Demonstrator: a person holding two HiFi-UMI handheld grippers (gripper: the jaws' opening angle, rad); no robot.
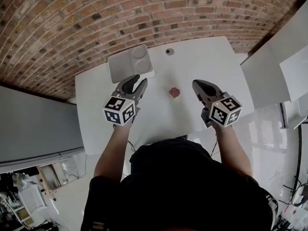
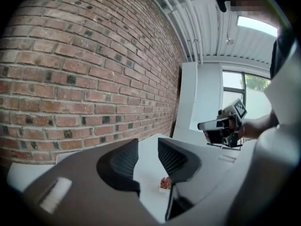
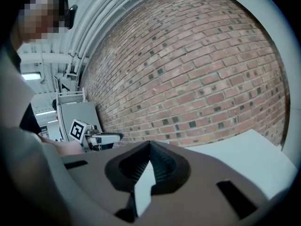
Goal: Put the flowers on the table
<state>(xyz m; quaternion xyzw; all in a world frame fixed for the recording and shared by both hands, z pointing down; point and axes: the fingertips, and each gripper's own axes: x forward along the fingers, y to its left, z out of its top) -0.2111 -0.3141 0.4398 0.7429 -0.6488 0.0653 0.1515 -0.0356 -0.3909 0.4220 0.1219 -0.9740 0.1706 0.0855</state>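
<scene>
White table, brick wall, flowers (red) between left hand-held gripper, spread, and right hand-held gripper, closed.

Black shirt, left tool, right tool (grey)

Both forearms stretch forward; left gripper has its fingers apart with nothing between them; right gripper fingers closed together.

Rough brick wall — smooth matt white table.
</scene>
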